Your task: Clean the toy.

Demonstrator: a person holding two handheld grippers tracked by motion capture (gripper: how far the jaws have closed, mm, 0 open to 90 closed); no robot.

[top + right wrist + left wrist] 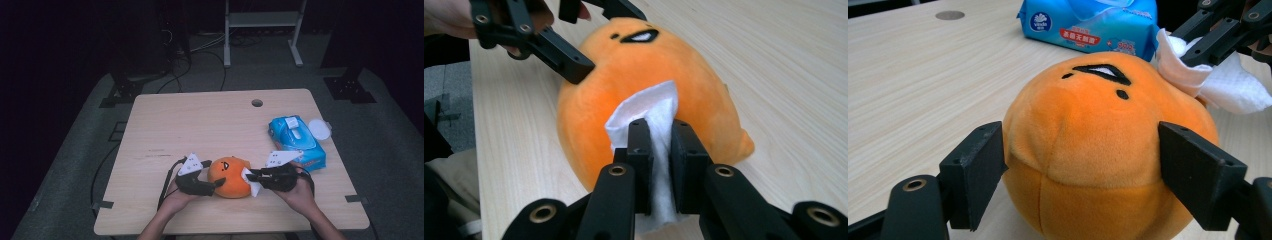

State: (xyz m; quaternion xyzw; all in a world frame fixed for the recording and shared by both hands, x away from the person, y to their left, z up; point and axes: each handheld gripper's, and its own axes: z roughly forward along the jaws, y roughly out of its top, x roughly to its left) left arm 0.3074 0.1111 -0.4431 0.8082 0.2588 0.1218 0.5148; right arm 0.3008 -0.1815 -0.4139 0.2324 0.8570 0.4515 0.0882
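Note:
A round orange plush toy (229, 176) with a stitched face sits near the front edge of the wooden table (200, 125). My left gripper (216, 178) comes in from the left, and its two pads press the plush (1098, 150) on both sides. From the right, my right gripper (248, 175) is shut on a white wipe (253, 189). In the right gripper view the wipe (649, 105) stands up between the jaws of that gripper (661, 135) and lies against the side of the plush (634, 65). In the left gripper view the wipe (1233, 85) touches the toy's upper right.
A blue pack of wipes (296, 140) lies at the right of the table, with a round white lid (319, 129) beside it. There is a cable hole (257, 103) near the far edge. Beyond the table are dark floor, cables and a metal stand (262, 30).

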